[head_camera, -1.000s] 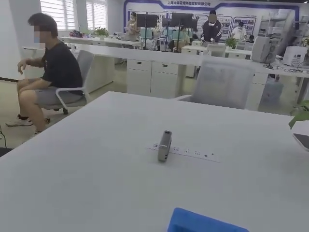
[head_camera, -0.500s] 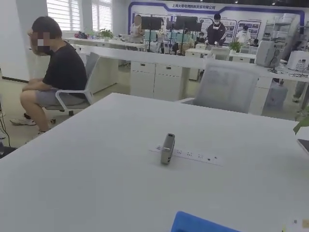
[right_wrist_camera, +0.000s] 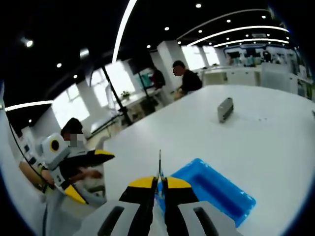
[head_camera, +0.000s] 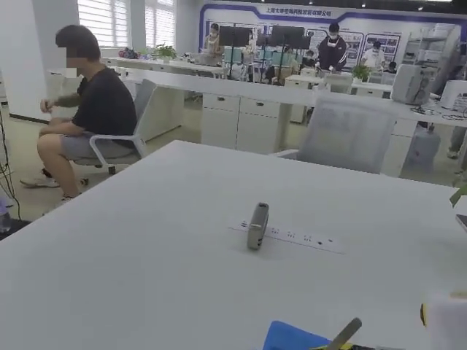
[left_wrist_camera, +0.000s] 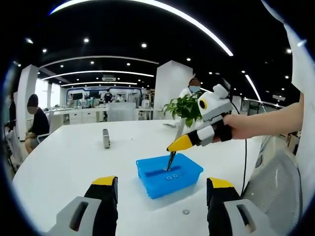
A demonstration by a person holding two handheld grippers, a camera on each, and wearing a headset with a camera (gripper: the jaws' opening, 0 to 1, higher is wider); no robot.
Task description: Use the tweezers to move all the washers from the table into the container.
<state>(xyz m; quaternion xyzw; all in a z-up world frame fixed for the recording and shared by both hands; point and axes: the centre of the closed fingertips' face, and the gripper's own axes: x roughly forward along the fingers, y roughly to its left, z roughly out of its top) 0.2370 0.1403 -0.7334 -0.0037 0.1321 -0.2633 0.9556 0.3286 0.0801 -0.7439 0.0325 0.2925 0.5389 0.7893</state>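
Left gripper (left_wrist_camera: 162,182): jaws spread wide, holding nothing; white table (left_wrist_camera: 64,167) beneath them.

Container (left_wrist_camera: 160,188), blue, open-topped, dead ahead of the left jaws and framed between the two tips; three washers (left_wrist_camera: 175,175) lie on its floor.

Loose washer (left_wrist_camera: 185,212) on the table, on the near side of the container, between the left jaws and closer to the right-hand one; apart from the container wall.

Right gripper (left_wrist_camera: 180,143) comes in from the right of the left gripper view, gripped by a hand (left_wrist_camera: 239,129); jaws pinched narrow on the tweezers (left_wrist_camera: 171,160); tweezers slant down ahead of those jaws, tips inside the container near the washers; cannot tell whether the tips touch one or carry one.

Right gripper view: tweezers run straight out from between the closed jaws; container just beyond the jaw tips and off to their right; left gripper out to the left, jaws agape.

Grey device (left_wrist_camera: 106,138) stands on the table well beyond the left jaws, left of their centre line; plant (left_wrist_camera: 184,105) behind the right gripper; seated person (left_wrist_camera: 37,123) far off to the left.
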